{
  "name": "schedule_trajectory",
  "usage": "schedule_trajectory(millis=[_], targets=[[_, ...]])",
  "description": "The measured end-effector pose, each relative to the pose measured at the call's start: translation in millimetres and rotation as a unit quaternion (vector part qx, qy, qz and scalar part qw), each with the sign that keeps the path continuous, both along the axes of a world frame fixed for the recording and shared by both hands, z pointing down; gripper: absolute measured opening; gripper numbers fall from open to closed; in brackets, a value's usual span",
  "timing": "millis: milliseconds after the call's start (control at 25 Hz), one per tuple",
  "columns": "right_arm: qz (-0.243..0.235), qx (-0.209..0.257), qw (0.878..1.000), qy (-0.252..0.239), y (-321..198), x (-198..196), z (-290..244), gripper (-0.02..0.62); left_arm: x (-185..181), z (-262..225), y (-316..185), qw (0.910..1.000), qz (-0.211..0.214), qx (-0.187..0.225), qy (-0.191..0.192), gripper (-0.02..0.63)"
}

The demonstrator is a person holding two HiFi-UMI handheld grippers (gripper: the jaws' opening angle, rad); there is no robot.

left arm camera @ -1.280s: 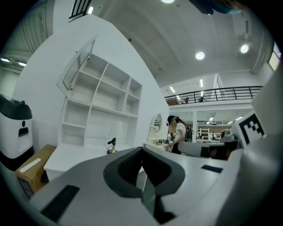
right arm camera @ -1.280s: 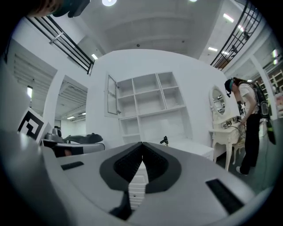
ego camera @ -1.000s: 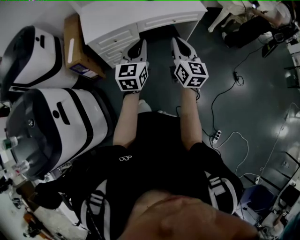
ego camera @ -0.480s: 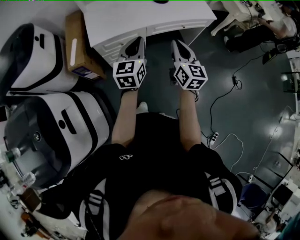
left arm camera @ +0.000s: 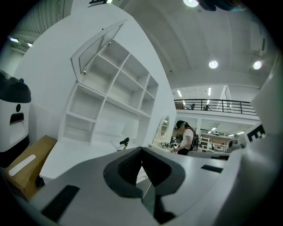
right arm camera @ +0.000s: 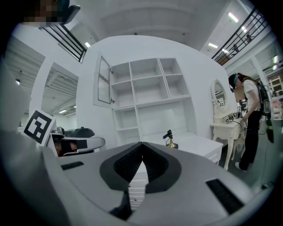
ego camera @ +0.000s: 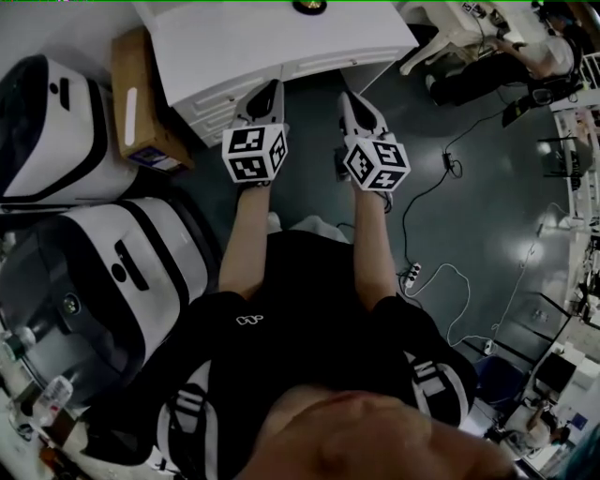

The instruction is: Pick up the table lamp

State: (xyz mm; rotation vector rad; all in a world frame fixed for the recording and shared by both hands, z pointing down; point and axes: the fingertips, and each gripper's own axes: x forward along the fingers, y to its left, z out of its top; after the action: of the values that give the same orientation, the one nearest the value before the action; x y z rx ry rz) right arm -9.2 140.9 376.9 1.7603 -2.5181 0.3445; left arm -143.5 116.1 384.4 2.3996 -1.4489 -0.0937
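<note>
The table lamp, small with a gold base and a black head, stands on the white desk under open white shelves. The same lamp shows in the left gripper view, and as a dark-and-gold spot at the top edge of the head view. My left gripper and right gripper are held side by side in front of the desk's near edge, well short of the lamp. Both point at the desk. Each has its jaws together with nothing between them.
A cardboard box lies on the floor left of the desk. Two big white-and-black machines stand at the left. Cables and a power strip lie on the dark floor to the right. A person stands at a white dressing table further right.
Both grippers have moved forward towards the desk, most of it in the first half second. More of the desk top shows now, and the lamp has come into the head view's top edge.
</note>
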Motion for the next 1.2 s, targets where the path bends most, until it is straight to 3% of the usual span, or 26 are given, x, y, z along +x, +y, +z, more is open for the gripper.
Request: schedule_trajectory(millis=[400, 640, 920, 1080, 1200], targets=[[0.022, -0.043, 0.999, -0.004, -10, 24, 31, 0.018, 21, 40, -16, 0.9985, 0.016, -0.053, -0.003, 0.008], [0.015, -0.037, 0.999, -0.014, -44, 35, 37, 0.018, 37, 46, -52, 0.9985, 0.015, -0.052, -0.01, 0.009], [0.038, -0.038, 0.998, -0.031, -96, 91, 33, 0.018, 86, 55, -98, 0.9971, 0.037, -0.056, -0.036, 0.009], [0.015, -0.022, 0.999, -0.029, -129, 106, 22, 0.018, 75, 59, -145, 0.9972, -0.011, -0.07, -0.027, 0.009], [0.017, -0.024, 0.999, -0.038, -147, 131, 22, 0.018, 87, 55, -167, 0.9965, -0.028, -0.075, -0.025, 0.009]])
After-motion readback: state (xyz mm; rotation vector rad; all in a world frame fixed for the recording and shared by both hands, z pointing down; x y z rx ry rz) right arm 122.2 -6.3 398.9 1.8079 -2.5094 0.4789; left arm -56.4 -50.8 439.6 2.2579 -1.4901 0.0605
